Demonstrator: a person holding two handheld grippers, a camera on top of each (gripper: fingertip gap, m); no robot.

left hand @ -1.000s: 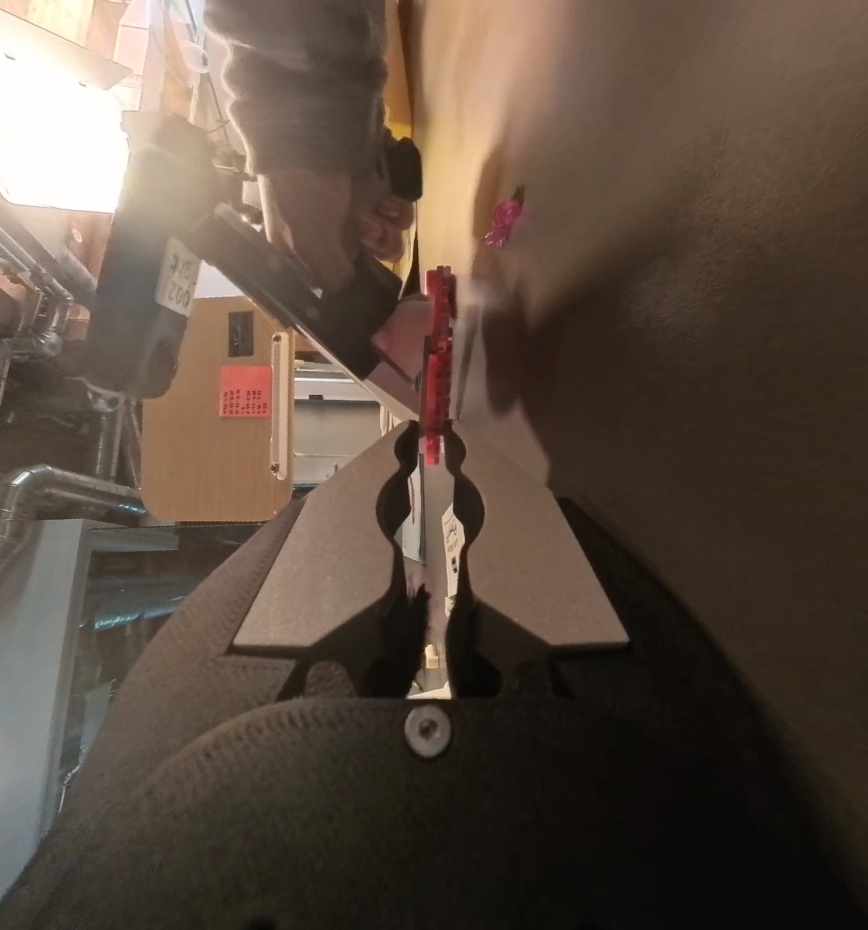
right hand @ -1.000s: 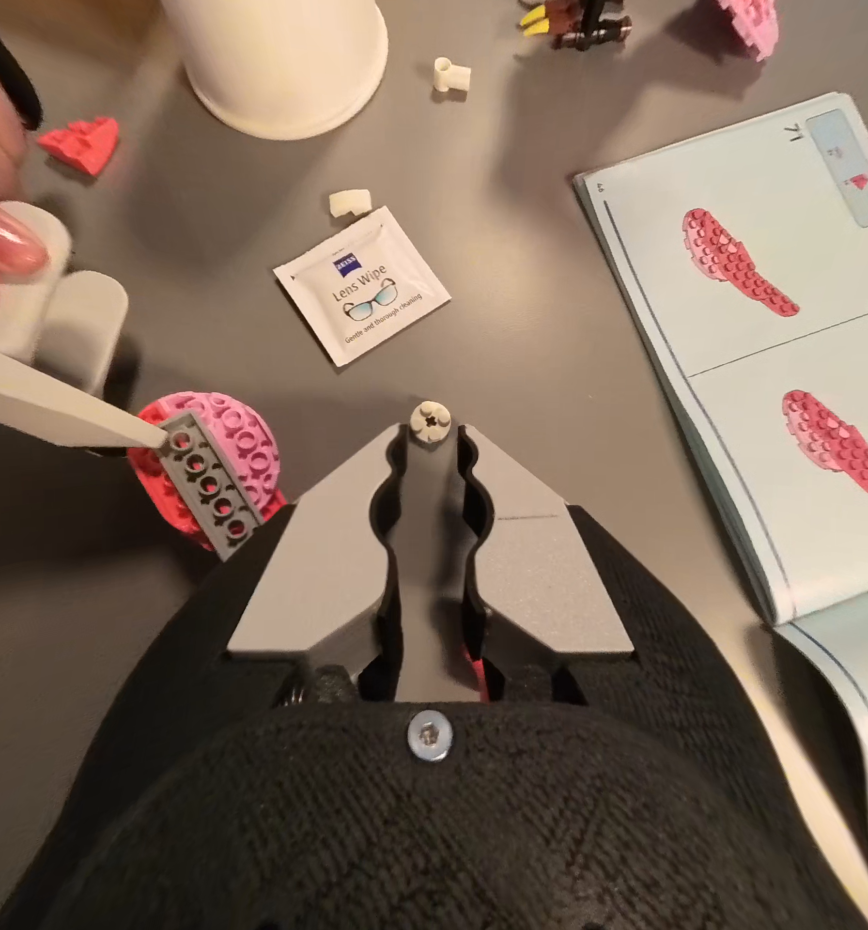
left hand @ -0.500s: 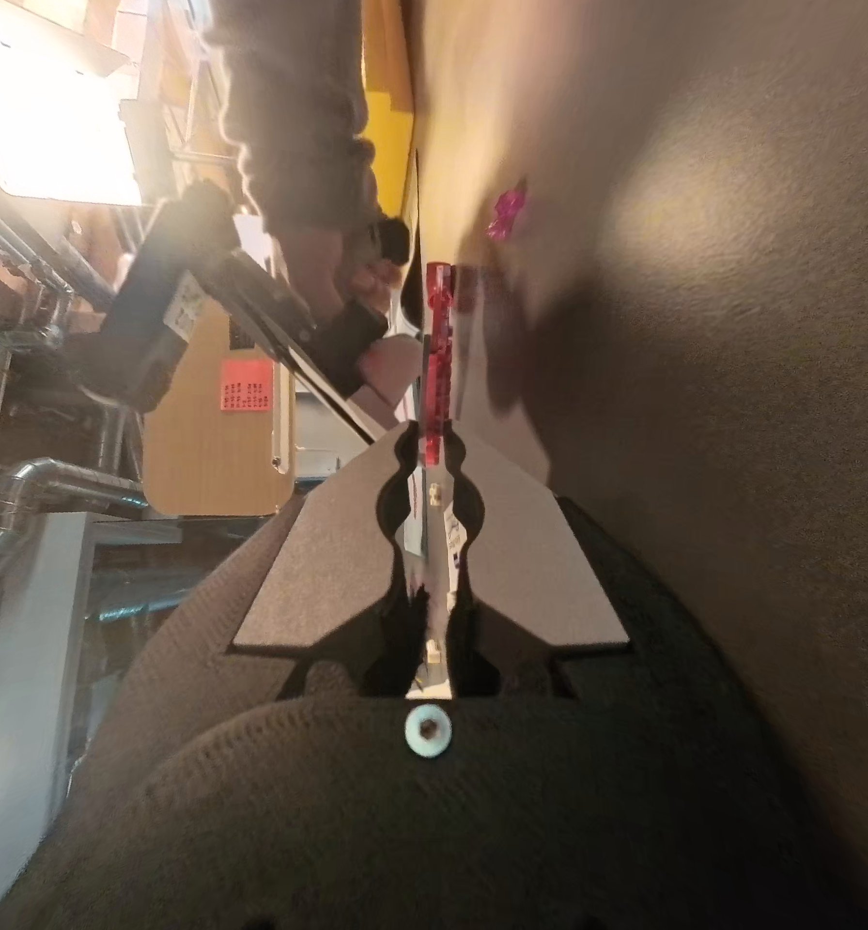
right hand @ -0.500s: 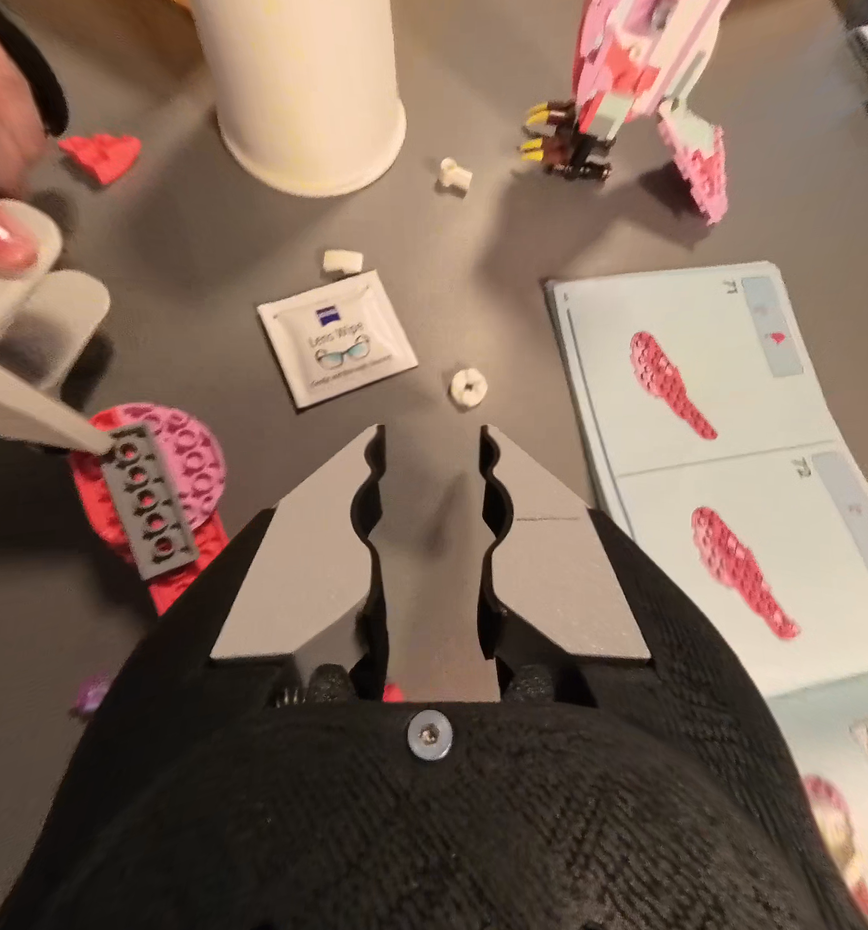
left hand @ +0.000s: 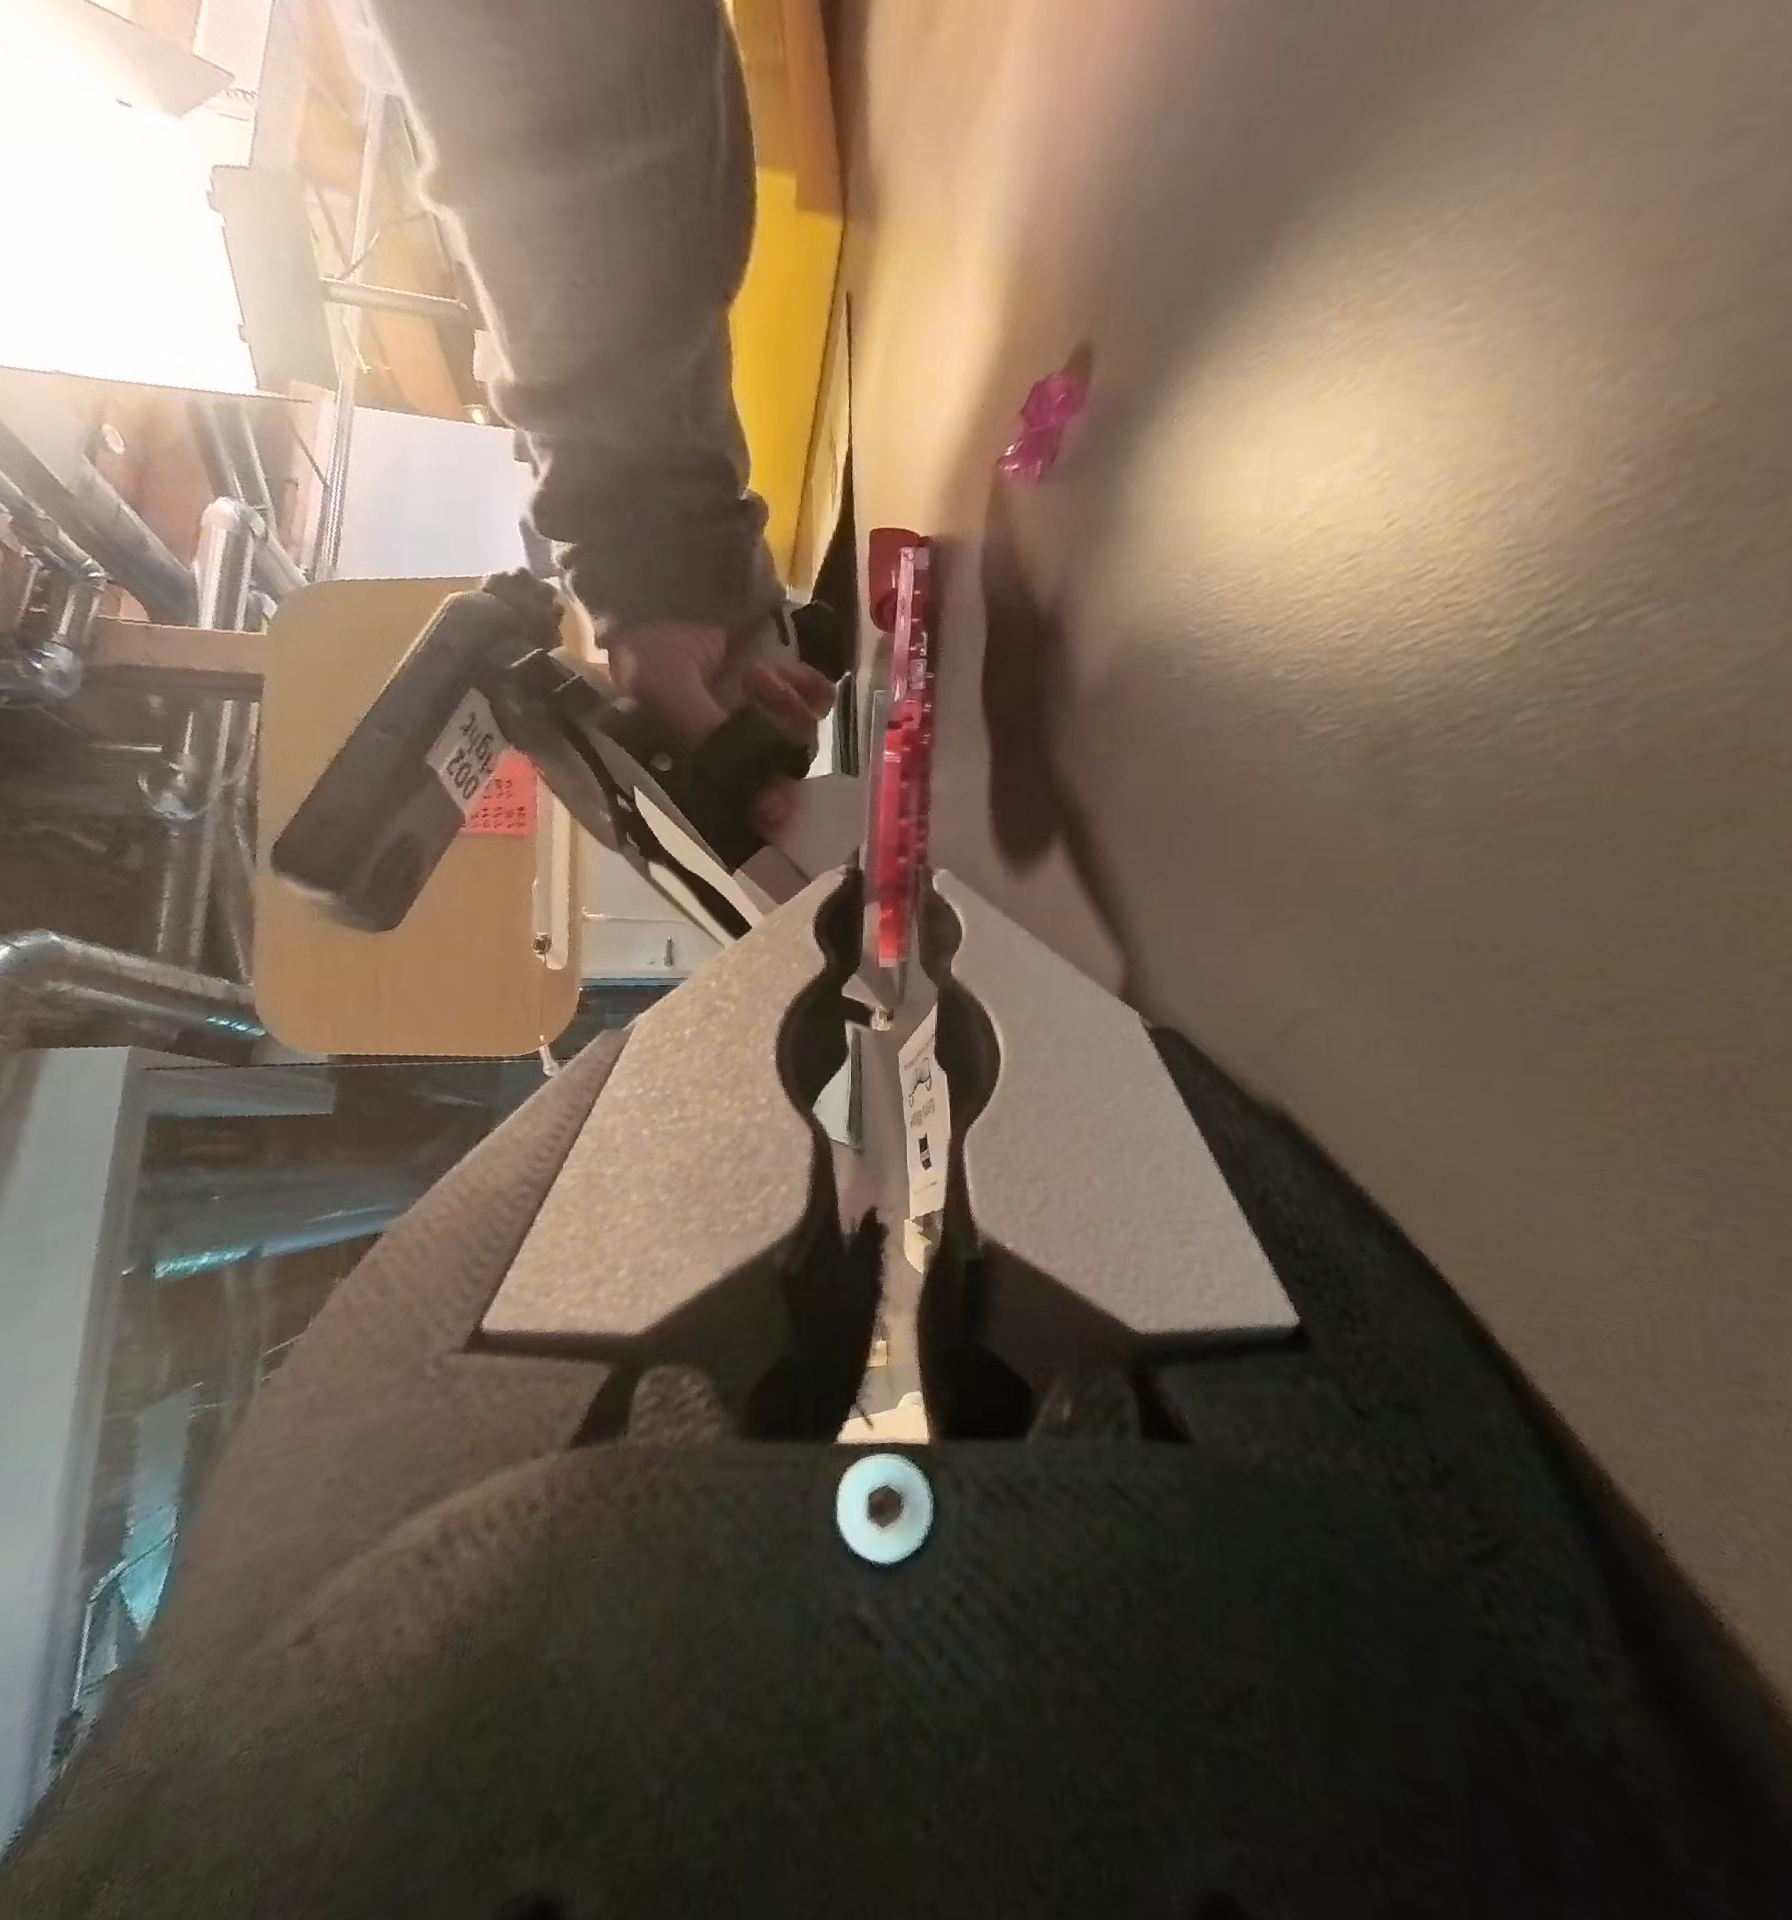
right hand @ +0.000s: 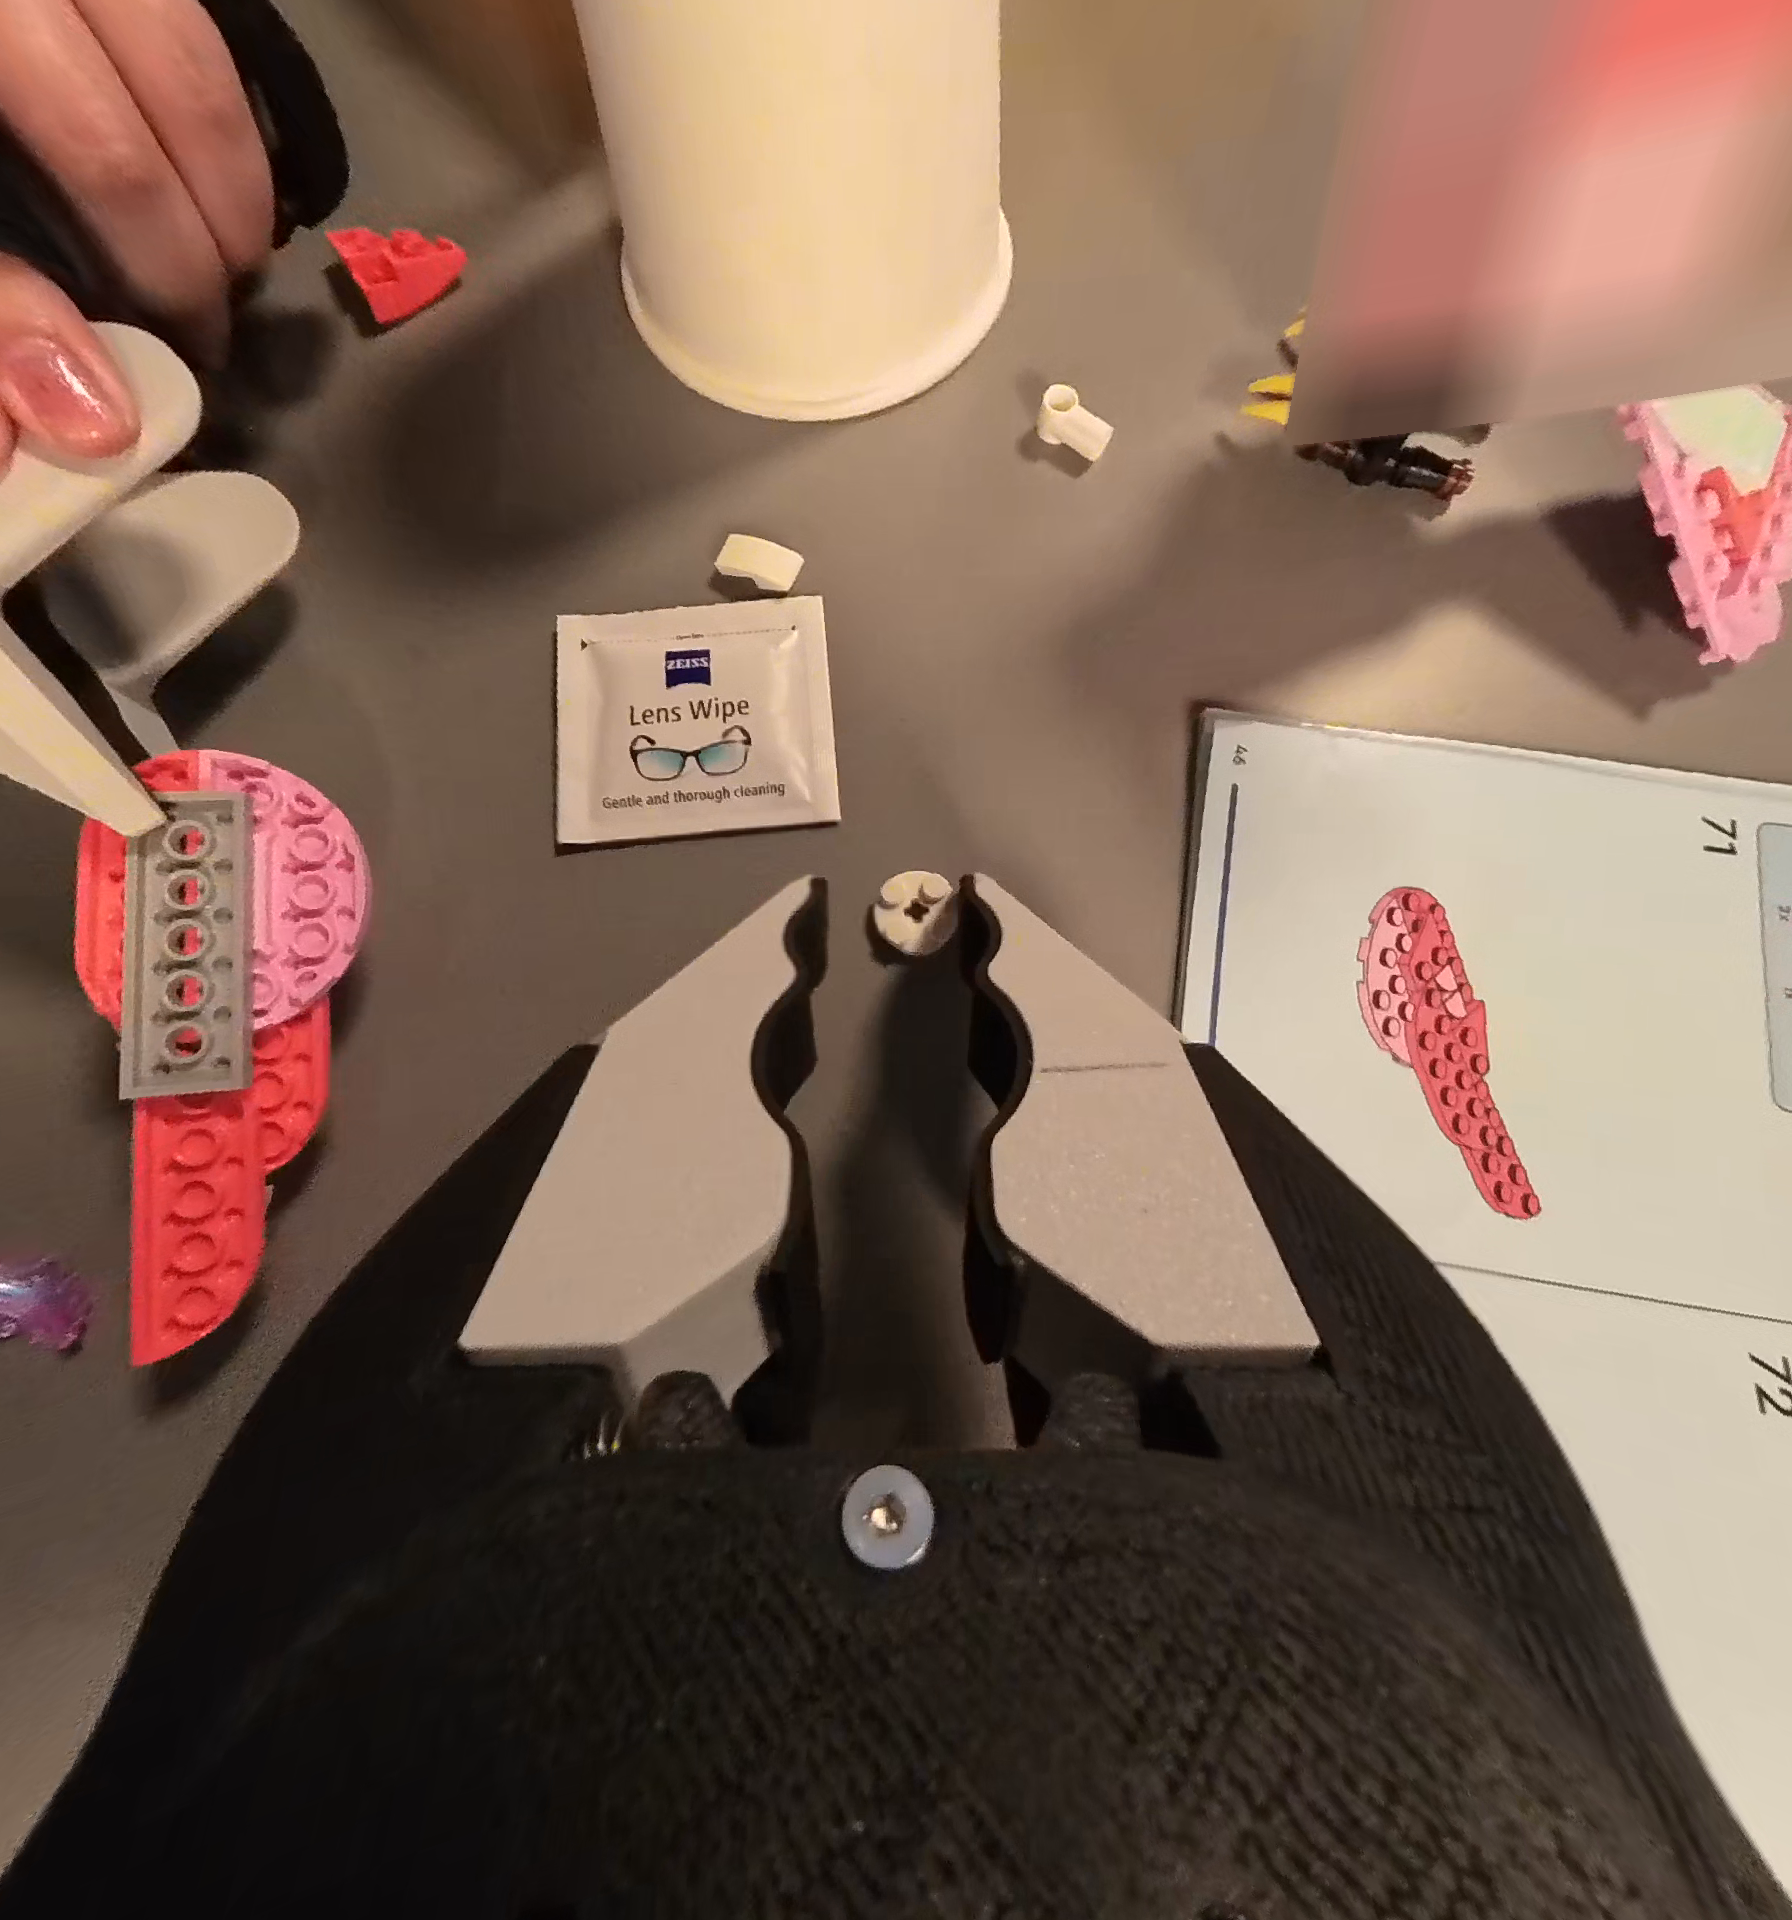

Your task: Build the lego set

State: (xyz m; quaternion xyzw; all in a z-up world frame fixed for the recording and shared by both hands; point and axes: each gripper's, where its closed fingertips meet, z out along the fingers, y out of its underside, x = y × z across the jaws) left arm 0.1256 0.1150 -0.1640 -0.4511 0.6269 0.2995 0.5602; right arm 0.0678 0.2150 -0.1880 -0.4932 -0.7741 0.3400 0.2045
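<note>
The left gripper (left hand: 897, 894) pinches the red and pink brick plate piece (right hand: 217, 997) by its edge, and its jaws are narrow on it. The right gripper (right hand: 892, 894) is half open around a small white round brick (right hand: 913, 912) on the grey table (right hand: 476, 1039). One finger touches the brick; the other does not, so it isn't picked up yet. A booklet (right hand: 1494, 1039) lies open nearby.

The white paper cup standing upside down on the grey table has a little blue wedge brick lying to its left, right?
Not quite. The white paper cup does stand upside down on the grey table, and a little wedge brick lies to its left, but that brick is red, not blue. The right wrist view shows it.
</note>
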